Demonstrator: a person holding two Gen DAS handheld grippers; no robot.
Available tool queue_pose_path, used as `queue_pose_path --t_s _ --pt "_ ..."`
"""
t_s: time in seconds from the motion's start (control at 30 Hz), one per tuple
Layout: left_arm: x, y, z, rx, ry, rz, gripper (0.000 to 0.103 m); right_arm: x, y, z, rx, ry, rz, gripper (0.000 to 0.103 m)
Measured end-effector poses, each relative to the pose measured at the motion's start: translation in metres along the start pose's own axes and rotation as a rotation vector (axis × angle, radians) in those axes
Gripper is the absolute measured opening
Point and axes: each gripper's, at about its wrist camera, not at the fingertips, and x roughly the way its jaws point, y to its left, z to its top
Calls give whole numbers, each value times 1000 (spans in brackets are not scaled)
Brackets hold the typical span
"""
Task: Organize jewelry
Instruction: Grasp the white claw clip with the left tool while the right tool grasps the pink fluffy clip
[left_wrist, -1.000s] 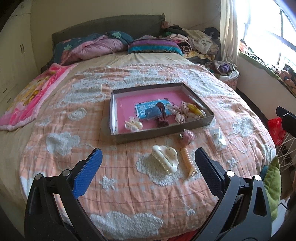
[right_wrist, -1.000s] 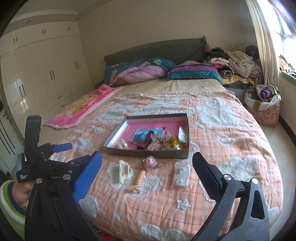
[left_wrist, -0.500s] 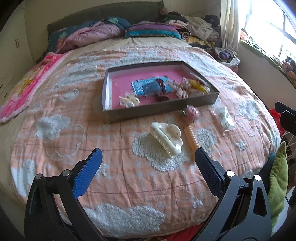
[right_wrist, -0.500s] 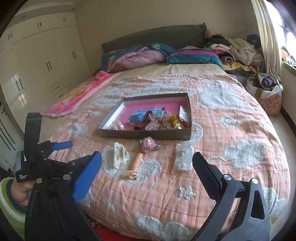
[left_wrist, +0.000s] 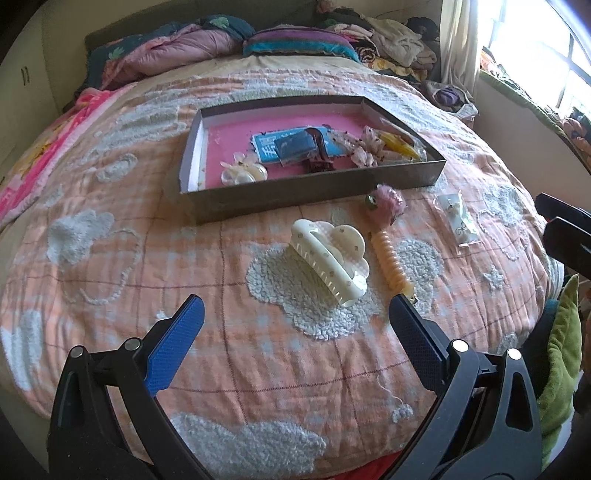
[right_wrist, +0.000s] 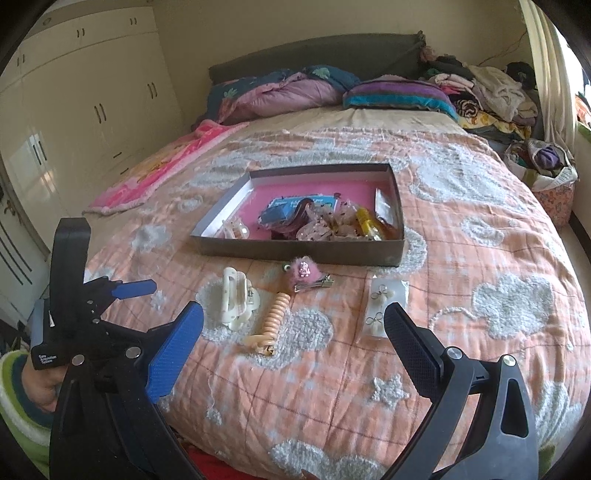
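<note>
Peach cloud-pattern quilt (left_wrist: 110, 266) covers the bed, with a shallow grey box (left_wrist: 317, 192) on it — pink floor, already holding clips, a blue packet and a yellow piece. Just in front of the box, loose on the quilt: cream claw clip (left_wrist: 328, 254), orange spiral hair tie (left_wrist: 389, 258) with pink fluffy clip (left_wrist: 386, 201) at its far end, and small clear earring packet (left_wrist: 460, 219) furthest right. Left gripper (left_wrist: 291, 317) and right gripper (right_wrist: 293, 325) both spread wide, empty — hovering short of the items, touching nothing.

Daylight floods in from a window (left_wrist: 550, 51) at two o'clock, overexposed there. Both fisheye views curve strongly, with dark vignetted corners; centres stay sharp.
</note>
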Motion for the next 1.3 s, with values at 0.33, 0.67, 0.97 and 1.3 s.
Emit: queue_pose_path --t_s 0.33,0.67,0.97,1.3 --pt "21 -1 2 -13 26 -48 92 37 -16 11 2 55 -13 98" --pt "44 -20 11 17 58 -98 74 65 -26 24 -16 104 9 86" --pt "63 -9 12 -23 75 -98 59 93 -23 27 -42 172 47 72" --pt "63 6 14 -40 61 -110 41 138 -8 30 -87 236 55 62"
